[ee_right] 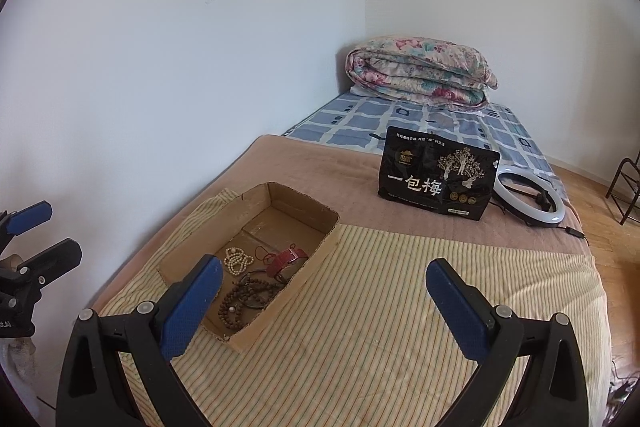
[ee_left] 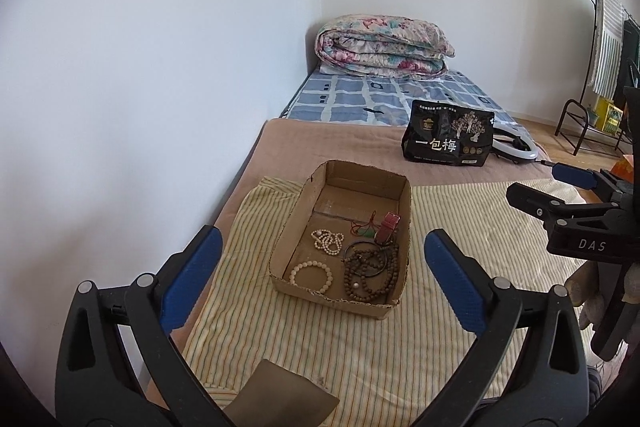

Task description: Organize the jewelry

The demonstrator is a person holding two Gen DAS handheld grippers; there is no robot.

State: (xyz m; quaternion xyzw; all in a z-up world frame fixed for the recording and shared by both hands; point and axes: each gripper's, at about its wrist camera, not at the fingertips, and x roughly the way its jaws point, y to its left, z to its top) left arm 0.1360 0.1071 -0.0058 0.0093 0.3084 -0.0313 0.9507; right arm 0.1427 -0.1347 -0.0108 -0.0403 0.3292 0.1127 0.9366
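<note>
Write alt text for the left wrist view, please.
A cardboard box on a striped cloth holds bead bracelets, a brown bead necklace and a red watch. The open left hand-held gripper frames it, empty; a black snack bag stands behind.

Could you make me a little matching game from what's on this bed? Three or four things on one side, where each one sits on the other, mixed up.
Things:
1. brown bead string
2. black bag
3. folded quilt
4. ring light

Places:
A. far end of the bed, in the corner
B. inside the cardboard box
C. lying flat just behind the bag, towards the floor side
D. standing upright on the brown blanket

Pairs: 1-B, 2-D, 3-A, 4-C
</note>
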